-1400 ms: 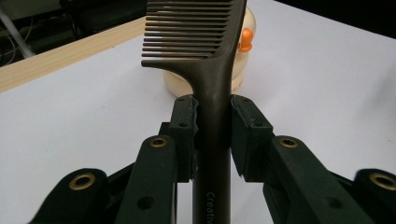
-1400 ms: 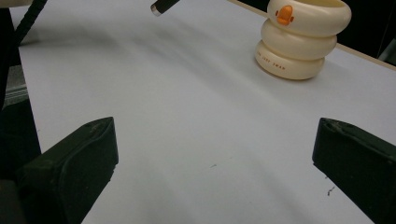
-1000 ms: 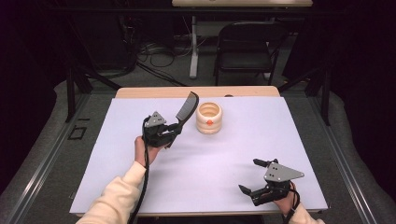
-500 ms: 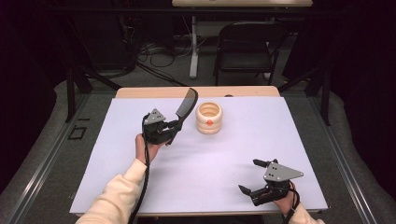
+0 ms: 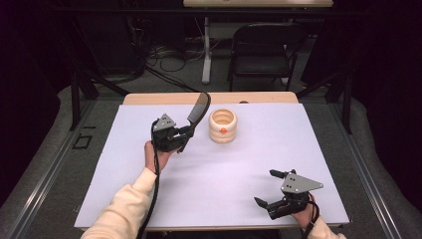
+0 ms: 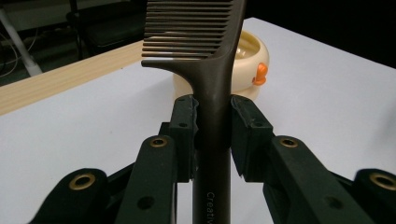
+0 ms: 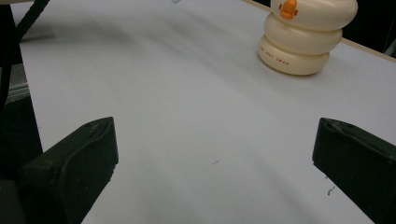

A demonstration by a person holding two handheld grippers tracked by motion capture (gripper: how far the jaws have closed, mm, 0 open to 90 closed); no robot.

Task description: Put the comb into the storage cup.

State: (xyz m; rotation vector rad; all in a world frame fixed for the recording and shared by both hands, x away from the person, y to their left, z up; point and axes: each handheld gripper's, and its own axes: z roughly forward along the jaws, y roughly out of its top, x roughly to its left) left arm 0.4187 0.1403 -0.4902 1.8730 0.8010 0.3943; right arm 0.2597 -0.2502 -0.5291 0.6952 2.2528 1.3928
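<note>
My left gripper (image 5: 185, 134) (image 6: 212, 126) is shut on the handle of a dark brown comb (image 5: 198, 112) (image 6: 205, 56). The comb's toothed end points up and toward a cream ribbed cup with an orange beak mark (image 5: 222, 125) (image 6: 247, 63) (image 7: 303, 35), standing just to the right of it at the back middle of the white table (image 5: 224, 174). My right gripper (image 5: 269, 189) (image 7: 215, 158) rests open near the table's front right corner, nothing between its jaws, facing the cup across bare surface.
A wooden strip (image 5: 149, 98) runs along the table's far edge. Behind it stand a black folding chair (image 5: 266, 45) and cables on the floor (image 5: 164, 55). Metal frame rails (image 5: 45, 164) flank the table on both sides.
The left gripper has carried the comb slightly up and toward the cup. The right gripper has stayed put.
</note>
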